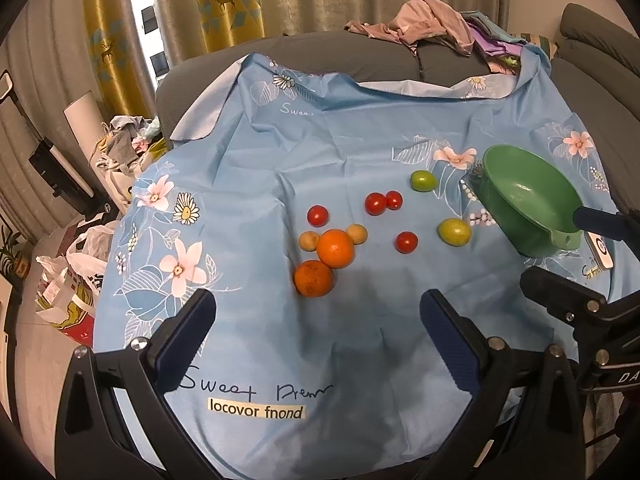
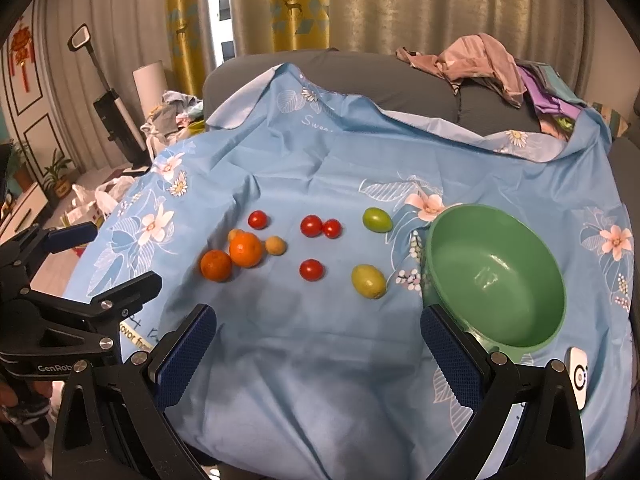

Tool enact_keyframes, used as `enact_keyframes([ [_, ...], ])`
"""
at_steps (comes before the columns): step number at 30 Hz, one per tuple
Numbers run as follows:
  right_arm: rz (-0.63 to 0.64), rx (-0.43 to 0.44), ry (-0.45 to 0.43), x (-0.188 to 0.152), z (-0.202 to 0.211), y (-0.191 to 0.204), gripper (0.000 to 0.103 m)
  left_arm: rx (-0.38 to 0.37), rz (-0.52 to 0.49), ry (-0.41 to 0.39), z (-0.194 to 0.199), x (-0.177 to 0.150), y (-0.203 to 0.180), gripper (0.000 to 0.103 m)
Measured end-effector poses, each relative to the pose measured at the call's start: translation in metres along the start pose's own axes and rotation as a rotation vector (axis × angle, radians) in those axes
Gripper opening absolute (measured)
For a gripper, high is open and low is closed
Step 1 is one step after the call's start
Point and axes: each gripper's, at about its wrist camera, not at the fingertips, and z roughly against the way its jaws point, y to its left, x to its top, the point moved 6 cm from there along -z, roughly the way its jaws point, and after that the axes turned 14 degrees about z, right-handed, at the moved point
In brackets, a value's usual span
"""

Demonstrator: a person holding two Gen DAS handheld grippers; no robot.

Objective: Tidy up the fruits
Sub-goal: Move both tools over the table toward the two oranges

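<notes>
We find ourselves in a home living room. A grey sofa (image 2: 400,76) runs along the far edge of the cloth-covered table (image 2: 320,360), with a heap of loose clothes (image 2: 480,62) on its back. Behind it hang floor-length curtains (image 2: 300,4) with yellow panels printed with deer. To the left we see a stick vacuum (image 2: 108,96), a potted plant (image 2: 58,176), shopping bags (image 1: 76,264) on the floor, and a red knot ornament (image 2: 22,54) on the panelled wall.
</notes>
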Motion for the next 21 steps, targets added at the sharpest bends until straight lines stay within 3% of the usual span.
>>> enact_keyframes([
  [6,-0.003,-0.002,0.008,-0.002,-0.001,-0.001,0.103,-0.018,0.001,0.009,-0.002,-0.001,0.0,0.102],
  [15,-0.014,-0.004,0.019,-0.008,-0.004,-0.004,0.103,-0.115,0.044,0.04,-0.01,-0.007,0.012,0.102],
  [21,-0.031,0.058,0.02,-0.014,-0.015,-0.003,0.103,-0.183,0.088,0.06,-0.022,-0.011,0.021,0.102],
])
